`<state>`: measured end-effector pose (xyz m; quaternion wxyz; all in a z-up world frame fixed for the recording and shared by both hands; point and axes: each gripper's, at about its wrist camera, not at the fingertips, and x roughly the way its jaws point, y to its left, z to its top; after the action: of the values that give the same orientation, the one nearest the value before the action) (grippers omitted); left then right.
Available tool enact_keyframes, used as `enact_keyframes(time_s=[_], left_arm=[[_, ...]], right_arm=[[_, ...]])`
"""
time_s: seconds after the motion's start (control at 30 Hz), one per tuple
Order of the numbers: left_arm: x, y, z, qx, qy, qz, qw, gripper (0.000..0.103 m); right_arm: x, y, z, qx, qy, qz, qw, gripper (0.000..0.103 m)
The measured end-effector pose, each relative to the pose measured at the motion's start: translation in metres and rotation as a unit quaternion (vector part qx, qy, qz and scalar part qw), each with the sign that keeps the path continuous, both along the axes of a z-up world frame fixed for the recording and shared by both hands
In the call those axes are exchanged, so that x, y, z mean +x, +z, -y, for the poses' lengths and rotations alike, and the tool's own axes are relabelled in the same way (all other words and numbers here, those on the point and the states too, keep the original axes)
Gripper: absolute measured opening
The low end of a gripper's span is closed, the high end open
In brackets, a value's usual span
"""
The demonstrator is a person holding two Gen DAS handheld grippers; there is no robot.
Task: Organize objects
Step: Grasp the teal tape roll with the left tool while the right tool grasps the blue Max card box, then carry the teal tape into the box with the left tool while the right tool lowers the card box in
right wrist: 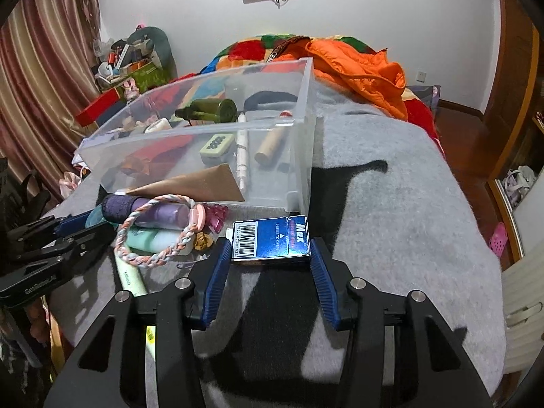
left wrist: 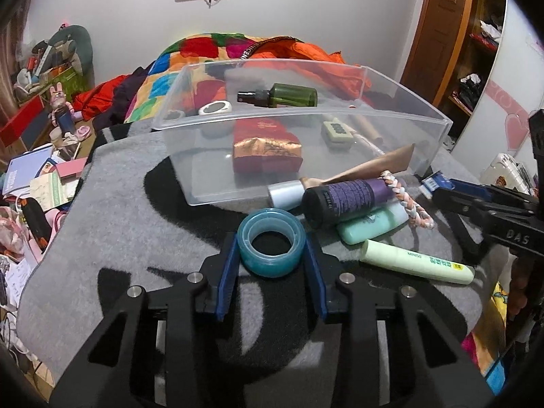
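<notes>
Both grippers angled down, side by side.
Left gripper (left wrist: pixel 271 255) fingers (left wrist: pixel 227 273) clamp from either side; right gripper (right wrist: pixel 270 255) fingers (right wrist: pixel 321 273) pinch inward, blue pads facing.

A clear, colourless plastic storage box (left wrist: pixel 210 183) stands on a grey fleece blanket with black patches (left wrist: pixel 112 204). Inside the box lie a dark green spray bottle with a black nozzle (left wrist: pixel 282 96) and a red and gold foil packet (left wrist: pixel 267 149). In front of the box are a translucent teal roll of tape (left wrist: pixel 270 243), a purple tube with a black cap (left wrist: pixel 343 200), a pale green tube with yellow print (left wrist: pixel 416 261), a pink, white and blue braided loop (right wrist: pixel 156 231) and a blue small carton with a white barcode label (right wrist: pixel 272 238). Behind the box, a patchwork quilt of red, yellow, green and blue squares (left wrist: pixel 204 51) and an orange padded jacket (right wrist: pixel 360 68).
</notes>
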<state>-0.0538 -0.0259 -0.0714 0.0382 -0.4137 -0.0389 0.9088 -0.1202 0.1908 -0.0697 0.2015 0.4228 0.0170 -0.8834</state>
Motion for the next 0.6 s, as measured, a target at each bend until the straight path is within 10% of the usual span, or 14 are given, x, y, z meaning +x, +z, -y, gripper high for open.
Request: enact_keyframes(time_s=[0.6], left_arm=[[0.012, 0.065, 0.019, 0.005, 0.024, -0.083, 0.9962, 0.038]], right_arm=[[0.012, 0.069, 0.001, -0.036, 0.004, -0.093, 0.995, 0.044]])
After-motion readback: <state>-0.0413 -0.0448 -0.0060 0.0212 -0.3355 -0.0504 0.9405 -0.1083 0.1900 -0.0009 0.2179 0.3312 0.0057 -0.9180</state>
